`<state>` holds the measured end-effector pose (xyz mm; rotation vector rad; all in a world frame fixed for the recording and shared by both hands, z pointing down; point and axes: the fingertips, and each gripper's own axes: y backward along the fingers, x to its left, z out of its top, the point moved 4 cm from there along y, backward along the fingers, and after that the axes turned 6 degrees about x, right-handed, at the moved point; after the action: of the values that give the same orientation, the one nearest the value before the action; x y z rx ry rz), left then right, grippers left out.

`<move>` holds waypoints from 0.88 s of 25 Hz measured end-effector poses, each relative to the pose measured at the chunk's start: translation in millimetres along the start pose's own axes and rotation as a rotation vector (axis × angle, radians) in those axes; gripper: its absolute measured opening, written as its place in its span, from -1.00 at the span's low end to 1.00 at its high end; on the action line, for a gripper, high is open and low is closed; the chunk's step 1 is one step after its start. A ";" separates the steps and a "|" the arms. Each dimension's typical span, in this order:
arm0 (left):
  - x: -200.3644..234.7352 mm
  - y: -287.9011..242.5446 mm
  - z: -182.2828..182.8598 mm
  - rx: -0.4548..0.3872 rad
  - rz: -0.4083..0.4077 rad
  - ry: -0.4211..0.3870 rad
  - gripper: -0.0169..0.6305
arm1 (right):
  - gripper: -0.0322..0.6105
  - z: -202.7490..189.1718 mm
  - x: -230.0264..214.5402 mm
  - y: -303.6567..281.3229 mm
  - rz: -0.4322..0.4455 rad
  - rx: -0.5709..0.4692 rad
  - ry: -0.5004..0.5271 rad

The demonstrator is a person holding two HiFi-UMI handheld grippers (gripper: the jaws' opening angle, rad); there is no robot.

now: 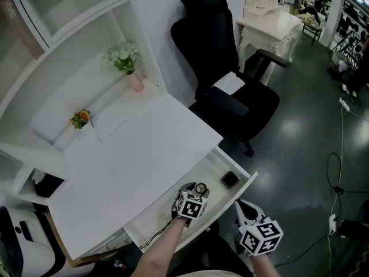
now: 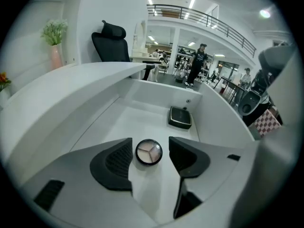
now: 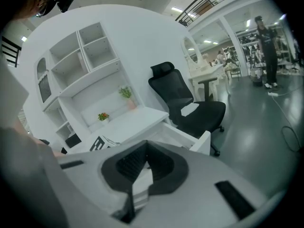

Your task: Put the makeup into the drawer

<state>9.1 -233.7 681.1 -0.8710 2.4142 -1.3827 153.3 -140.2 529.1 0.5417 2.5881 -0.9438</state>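
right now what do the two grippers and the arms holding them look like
Both are pale grey plastic, with black ribbed pads lining the inside of the jaws. The left gripper and the right gripper each carry a white cube printed with black square markers. The left forearm is bare, with no sleeve showing in the head view.

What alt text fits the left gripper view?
The left gripper hangs over the open white drawer, jaws apart, a round compact lying on the drawer floor between them. A square black compact sits further back.
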 end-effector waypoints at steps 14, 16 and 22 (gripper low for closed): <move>8.5 60.1 20.5 -0.126 0.041 0.040 -0.46 | -0.89 10.1 16.9 -2.3 0.036 -0.023 0.027; 9.2 71.9 24.0 -0.147 0.045 0.046 -0.48 | -0.89 12.7 19.6 -2.6 0.040 -0.028 0.032; 14.5 102.3 25.7 -0.199 0.064 0.052 -0.53 | -0.89 19.1 29.9 -3.7 0.052 -0.043 0.053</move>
<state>-29.6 -221.7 582.7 -0.8033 2.6294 -1.1723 128.9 -148.4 504.5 0.6273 2.6207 -0.8662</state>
